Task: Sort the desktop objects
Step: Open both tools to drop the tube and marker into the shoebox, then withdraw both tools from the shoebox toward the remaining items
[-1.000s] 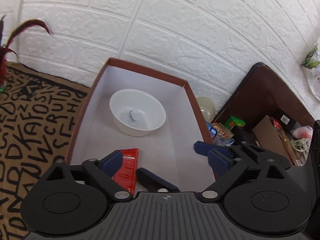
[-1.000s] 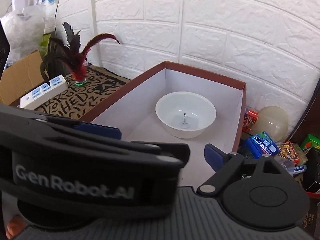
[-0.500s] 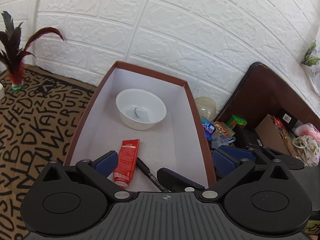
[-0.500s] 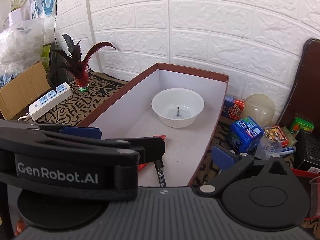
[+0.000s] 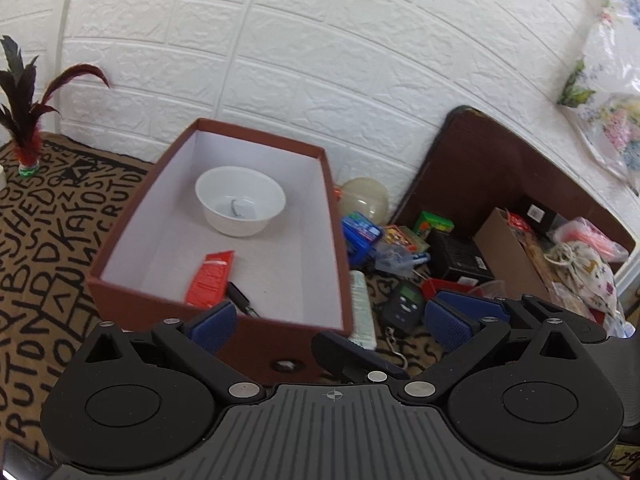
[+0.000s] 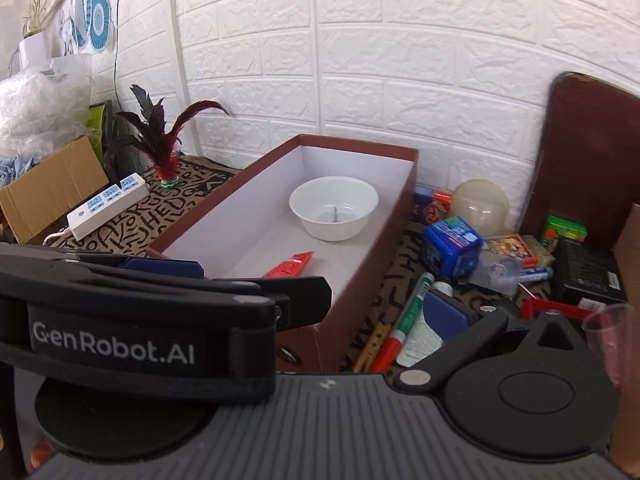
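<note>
With red tube (image 5: 211,278) and black pen (image 5: 243,304) lying in brown box (image 5: 336,240) | both grippers, left gripper (image 5: 326,322) and right gripper (image 6: 312,284), are held open, empty | next pick judged required from clutter right of box, e.g. green-red marker (image 6: 404,316).

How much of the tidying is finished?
Partly done: the brown box already holds a white bowl, red tube and black pen. Both hand-held grippers, left and right, are open, empty. The clutter beside the box remains.

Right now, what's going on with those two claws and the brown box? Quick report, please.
Left gripper open, empty. Right gripper open, jaws just widened, empty. Brown box holds white bowl, red tube, black pen. Clutter right of box unsorted; nothing blocking.
</note>
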`<state>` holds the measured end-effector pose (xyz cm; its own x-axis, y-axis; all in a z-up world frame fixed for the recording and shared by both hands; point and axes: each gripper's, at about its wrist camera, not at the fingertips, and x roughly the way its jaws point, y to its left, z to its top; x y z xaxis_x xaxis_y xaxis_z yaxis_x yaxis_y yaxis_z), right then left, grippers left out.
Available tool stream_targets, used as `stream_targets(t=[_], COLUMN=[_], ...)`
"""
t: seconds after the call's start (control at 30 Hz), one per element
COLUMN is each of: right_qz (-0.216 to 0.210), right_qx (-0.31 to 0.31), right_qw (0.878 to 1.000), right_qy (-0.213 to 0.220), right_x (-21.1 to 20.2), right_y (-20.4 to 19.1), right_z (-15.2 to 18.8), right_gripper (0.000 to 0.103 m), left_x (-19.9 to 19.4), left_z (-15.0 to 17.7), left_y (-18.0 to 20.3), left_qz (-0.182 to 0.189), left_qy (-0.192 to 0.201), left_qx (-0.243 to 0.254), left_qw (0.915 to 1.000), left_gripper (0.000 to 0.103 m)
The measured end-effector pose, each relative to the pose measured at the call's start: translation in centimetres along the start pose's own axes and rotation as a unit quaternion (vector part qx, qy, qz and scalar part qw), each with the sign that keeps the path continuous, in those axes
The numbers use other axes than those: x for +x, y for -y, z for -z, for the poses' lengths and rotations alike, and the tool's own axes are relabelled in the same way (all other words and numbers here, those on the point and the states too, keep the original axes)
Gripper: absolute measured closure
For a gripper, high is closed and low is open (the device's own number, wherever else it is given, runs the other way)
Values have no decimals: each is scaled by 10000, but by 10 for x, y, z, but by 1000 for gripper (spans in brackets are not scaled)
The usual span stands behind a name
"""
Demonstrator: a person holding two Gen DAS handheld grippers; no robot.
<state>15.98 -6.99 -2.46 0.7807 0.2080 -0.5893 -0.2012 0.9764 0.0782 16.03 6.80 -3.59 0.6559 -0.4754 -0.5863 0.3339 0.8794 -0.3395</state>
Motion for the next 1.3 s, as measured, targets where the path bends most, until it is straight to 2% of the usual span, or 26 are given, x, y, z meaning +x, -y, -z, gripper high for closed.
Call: stream_targets(t=[0.23, 0.47, 0.63, 0.87, 1.1, 1.3], right_qz=[306, 536, 695, 1007, 1280, 1298], right_qx=[204, 370, 534, 754, 764, 700], right_qw=[9986, 9972, 9957, 9919, 9885, 9886], right_qy=[372, 364, 309, 180, 249, 298], right_x=[-39, -65, -70, -65, -49, -32], right_y=[17, 33, 45, 73, 99, 118], right_z=[49, 94, 115, 130, 130, 121], right_gripper=[0, 0, 0, 0, 3, 12], left_x=[-10, -11, -1, 21, 37, 58], left_z=[50, 91, 107, 112, 98, 83], left_y=[35, 63, 75, 78, 79, 83], left_qz=[126, 192, 283, 220, 299, 523], left_qy=[228, 187, 106, 10, -69, -117], left_qx=[179, 377, 480, 507, 554, 598], left_qw=[9995, 9989, 9984, 9985, 9980, 9968], left_gripper=[0, 0, 0, 0, 0, 10])
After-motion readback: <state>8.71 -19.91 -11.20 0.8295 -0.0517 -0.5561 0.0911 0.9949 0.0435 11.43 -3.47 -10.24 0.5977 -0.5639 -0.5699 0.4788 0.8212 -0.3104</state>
